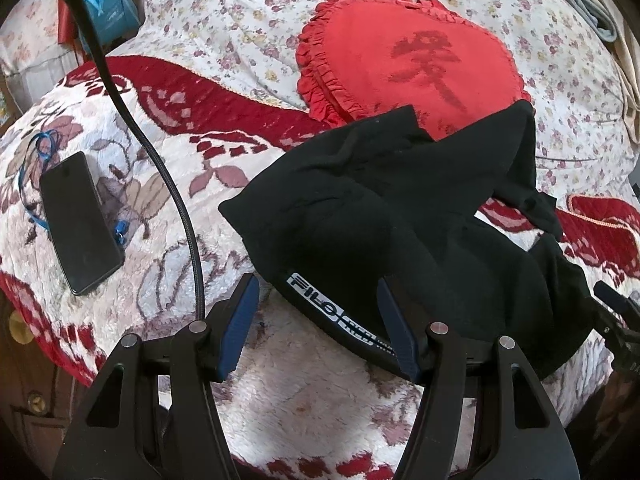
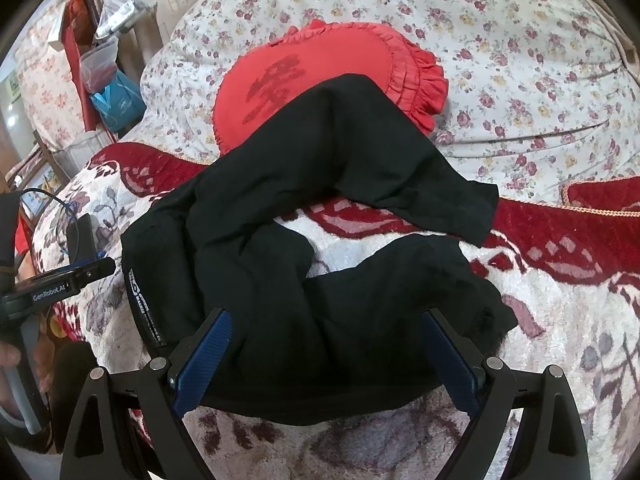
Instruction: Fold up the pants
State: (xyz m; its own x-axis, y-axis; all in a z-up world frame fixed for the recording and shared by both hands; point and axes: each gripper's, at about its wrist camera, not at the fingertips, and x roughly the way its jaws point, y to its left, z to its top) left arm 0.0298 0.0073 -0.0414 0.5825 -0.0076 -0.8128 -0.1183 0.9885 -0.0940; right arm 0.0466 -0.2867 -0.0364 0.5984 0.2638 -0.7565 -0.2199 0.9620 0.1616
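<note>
Black pants [image 1: 400,208] lie crumpled on a plush red-and-white blanket [image 1: 168,240]. Their lettered waistband [image 1: 320,304] faces me, and one leg is draped onto a red heart cushion [image 1: 408,64]. My left gripper [image 1: 318,284] is open, its blue pads [image 1: 240,320] on either side of the waistband edge without pressing on it. My right gripper [image 2: 324,316] is open wide over the waist end of the pants [image 2: 300,240]. Both legs bend off to the right, and one hem [image 2: 472,208] rests on the blanket. A hand [image 2: 12,360] holds the left gripper's body [image 2: 52,288] at the frame edge.
A dark phone [image 1: 80,224] on a blue lanyard lies on the blanket to the left, with a black cable [image 1: 160,168] arching past it. A floral quilt [image 1: 248,32] lies bunched behind the cushion [image 2: 320,68]. Bags [image 2: 112,80] hang at the far left. The blanket's front edge is close below.
</note>
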